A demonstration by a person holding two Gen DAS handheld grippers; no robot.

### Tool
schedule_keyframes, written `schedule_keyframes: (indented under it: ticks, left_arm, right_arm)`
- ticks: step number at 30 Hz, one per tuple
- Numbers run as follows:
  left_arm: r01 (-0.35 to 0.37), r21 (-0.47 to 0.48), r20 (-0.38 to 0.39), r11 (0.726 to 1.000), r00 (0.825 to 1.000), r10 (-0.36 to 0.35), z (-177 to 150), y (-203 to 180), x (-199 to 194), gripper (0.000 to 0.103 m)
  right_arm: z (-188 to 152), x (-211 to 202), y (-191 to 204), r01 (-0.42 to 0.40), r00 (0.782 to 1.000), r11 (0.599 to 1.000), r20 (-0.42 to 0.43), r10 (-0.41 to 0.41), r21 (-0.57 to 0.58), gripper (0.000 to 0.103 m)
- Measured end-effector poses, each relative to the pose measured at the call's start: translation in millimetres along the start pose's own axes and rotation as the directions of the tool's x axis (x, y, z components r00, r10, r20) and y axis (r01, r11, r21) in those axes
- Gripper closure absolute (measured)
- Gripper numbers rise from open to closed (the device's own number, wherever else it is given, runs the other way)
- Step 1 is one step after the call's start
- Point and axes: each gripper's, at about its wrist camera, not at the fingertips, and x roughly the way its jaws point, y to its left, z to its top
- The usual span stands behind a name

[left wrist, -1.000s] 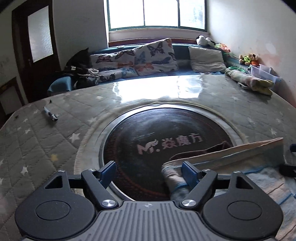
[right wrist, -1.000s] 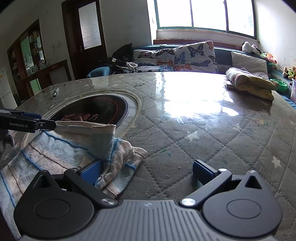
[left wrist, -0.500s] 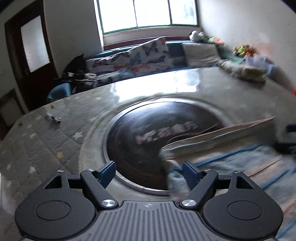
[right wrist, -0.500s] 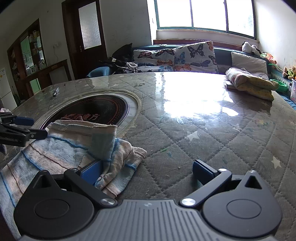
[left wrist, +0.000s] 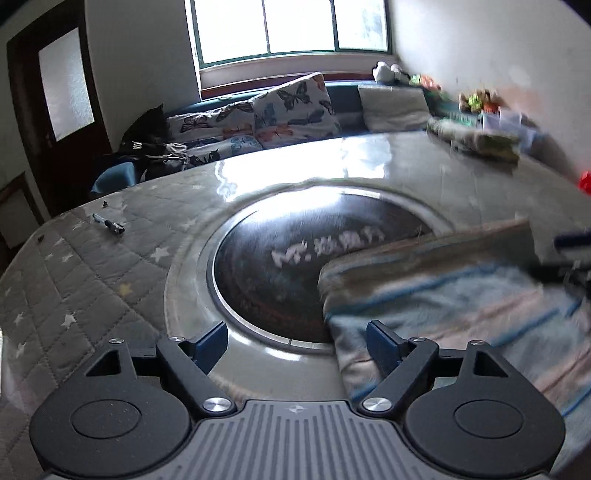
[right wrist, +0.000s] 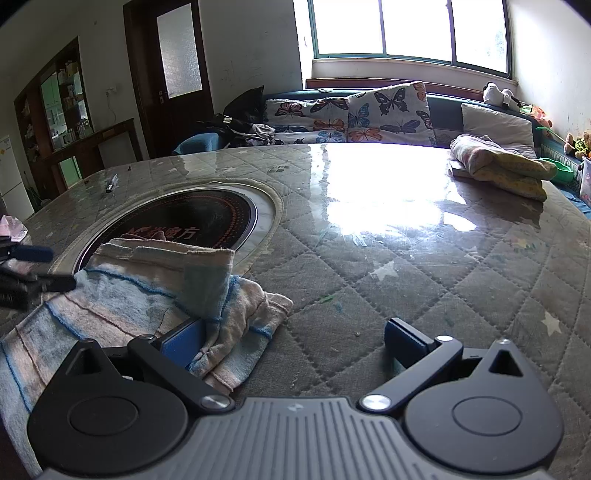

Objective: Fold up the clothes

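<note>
A broad round table [left wrist: 110, 273] fills the left wrist view, covered in grey quilted cloth with pale stars under a glossy clear sheet that mirrors the window [left wrist: 291, 26]. Sunk in its middle is a black round cooktop [left wrist: 273, 273] with a steel ring and white lettering. A small pen-like object [left wrist: 109, 224] lies on the quilt to the left. Behind the table runs a blue sofa with butterfly-print cushions [left wrist: 291, 110], and a dark wooden door [left wrist: 55, 99] stands at the left. The striped towel [left wrist: 461, 299], pale blue and pink, lies at the right, its folded edge overlapping the cooktop's rim. The left gripper [left wrist: 297, 341] has just been opening its jaws; they stand wide apart with nothing clamped, the right finger resting at the towel's near edge. This view is blurred toward the right.

In the right wrist view the same table [right wrist: 443, 280] stretches to the sofa, with strong glare from the window [right wrist: 410, 29]. A folded yellow and pink cloth bundle [right wrist: 502, 166] sits at the far right edge. A glass-fronted cabinet [right wrist: 62, 99] stands along the left wall. The towel [right wrist: 122, 295] lies at the near left, beside the cooktop [right wrist: 184, 225]. The right gripper [right wrist: 291, 341] is spread wide and grips nothing; its left finger touches the towel's bunched corner, the right finger over bare quilt.
</note>
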Motion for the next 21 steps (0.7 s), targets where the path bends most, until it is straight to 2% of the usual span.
schedule_keyframes:
  ticks: [5,8,12,21]
  left_arm:
    - [-0.077,0.011,-0.005,0.997,0.997,0.077,-4,7,-4,0.019]
    - [-0.056,-0.025,-0.002,0.998,0.998,0.056,-6,9,-12,0.019]
    - [-0.003,-0.018,0.02,1.0,1.0,0.003,-8,0,-22,0.018]
    - [-0.052,0.038,0.005,0.998,0.999,0.052,-23,1,-33,0.018]
  right_arm:
    - [0,0,0,0.0,1.0,1.0,0.0,0.0,0.0,0.0]
    - [0,0,0,0.0,1.0,1.0,0.0,0.0,0.0,0.0]
    - [0,0,0,0.001,1.0,1.0,0.001,-0.001,0.0,0.0]
    - [6,-11,9,0.026,0.999,0.999,0.021,-0.025,-0.032,0.0]
